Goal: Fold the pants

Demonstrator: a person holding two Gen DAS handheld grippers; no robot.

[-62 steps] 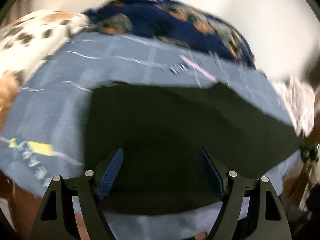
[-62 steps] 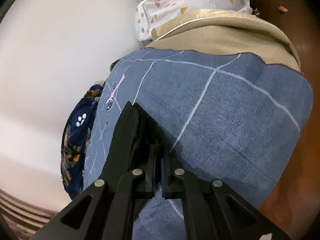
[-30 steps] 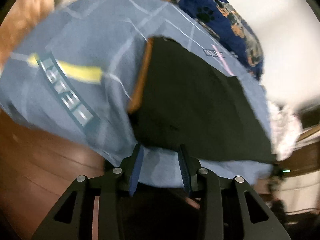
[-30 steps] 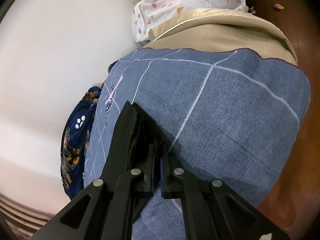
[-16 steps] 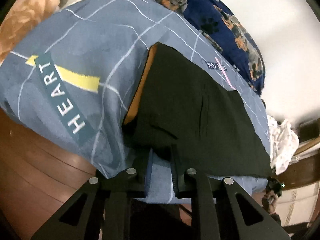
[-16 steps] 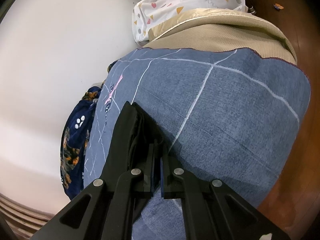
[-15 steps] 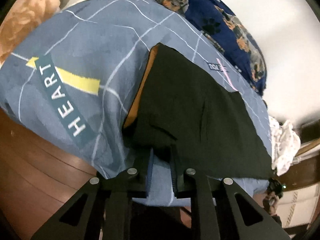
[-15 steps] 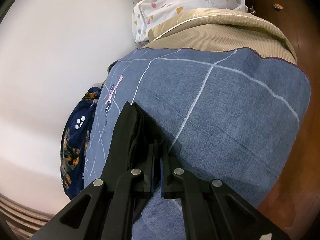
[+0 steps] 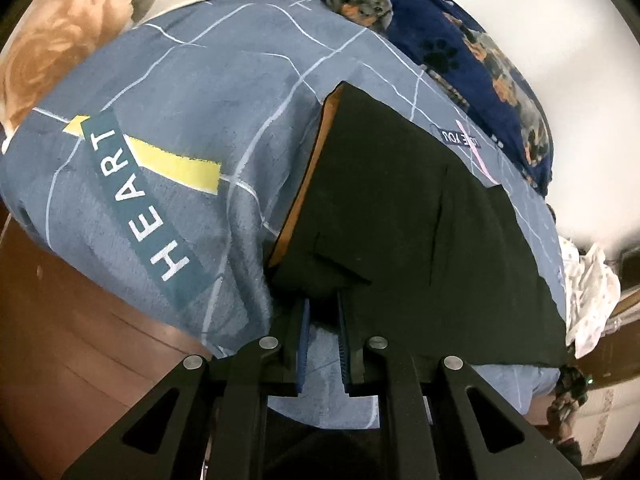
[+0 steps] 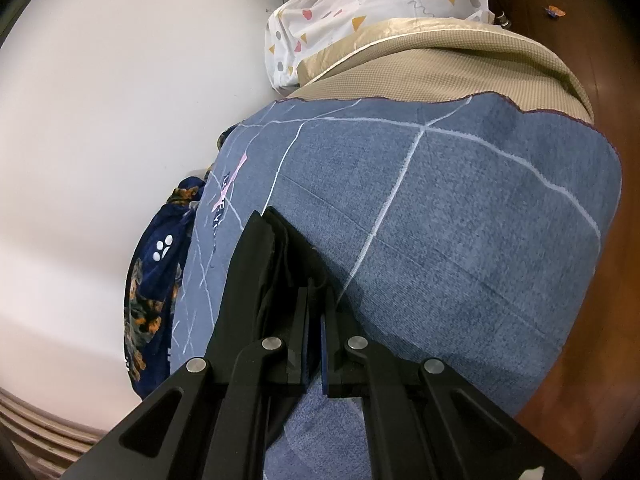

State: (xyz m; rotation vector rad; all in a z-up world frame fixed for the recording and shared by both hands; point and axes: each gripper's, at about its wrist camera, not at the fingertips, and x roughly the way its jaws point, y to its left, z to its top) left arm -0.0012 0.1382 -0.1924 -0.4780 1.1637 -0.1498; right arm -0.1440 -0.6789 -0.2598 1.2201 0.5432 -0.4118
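Item: black fabric pants, lying flat on a blue quilted bedspread with white grid lines and a "HEART" label, orange lining showing along their left edge. Left view: the left gripper sits at the near left corner of the pants, its blue-padded fingers drawn close on either side of the hem; whether they actually pinch the cloth cannot be told, since a slim gap with bedspread shows between them lower down. From these jaws the garment spreads forward and to the right, its long axis running toward the far right edge of the bed. Right view: the right gripper is clenched on the pants' other end, the black cloth bunched and rising ahead and to the left of its jaws. Judgement: each hand holds one end, so the coming fold likely turns on bringing one end across along that long axis. Surroundings: navy dog-print blanket, beige waffle-weave cover, brown wooden floor.
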